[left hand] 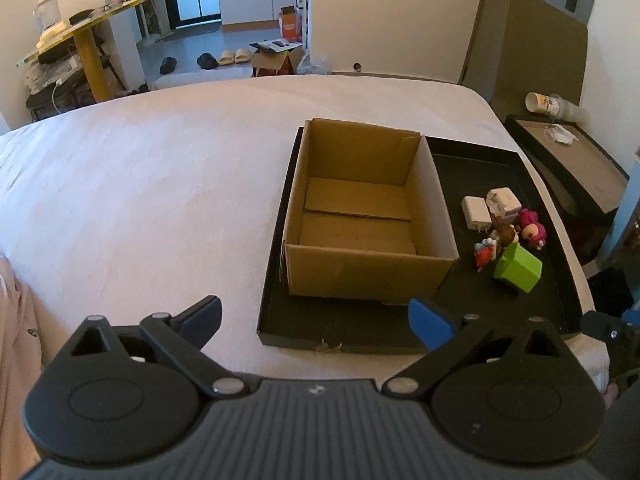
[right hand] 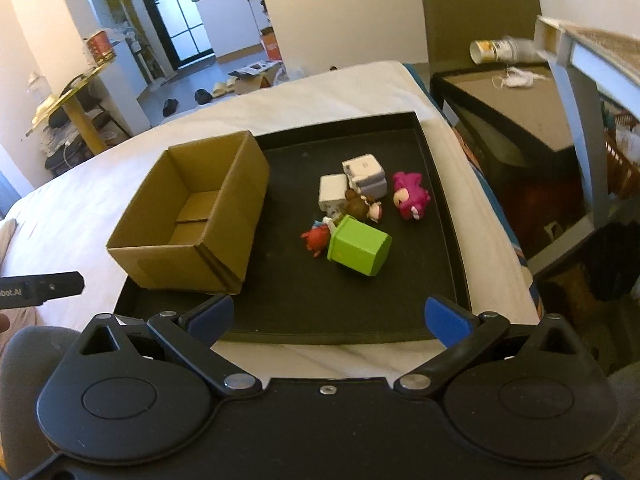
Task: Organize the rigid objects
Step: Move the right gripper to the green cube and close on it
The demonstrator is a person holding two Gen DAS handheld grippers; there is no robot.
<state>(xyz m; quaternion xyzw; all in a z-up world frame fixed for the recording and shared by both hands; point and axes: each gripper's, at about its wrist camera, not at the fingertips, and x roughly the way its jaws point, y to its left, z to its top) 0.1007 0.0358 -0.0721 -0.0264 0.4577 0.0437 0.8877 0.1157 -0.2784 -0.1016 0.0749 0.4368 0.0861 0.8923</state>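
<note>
A black tray (right hand: 440, 216) is lying on a white-sheeted bed (left hand: 160, 184). An open cardboard box (left hand: 360, 216) is sitting in the tray's left part, nothing visible inside. To its right a cluster is crowding together: 2 white chargers (right hand: 352, 182), a brown figure (right hand: 360, 208), a pink figure (right hand: 408, 196), a red figure (right hand: 318, 238) and a tipped green box (right hand: 360, 250). Left gripper (left hand: 316, 320) and right gripper (right hand: 328, 316) are both hovering at the near edge, jaws spread wide, gripping nothing.
</note>
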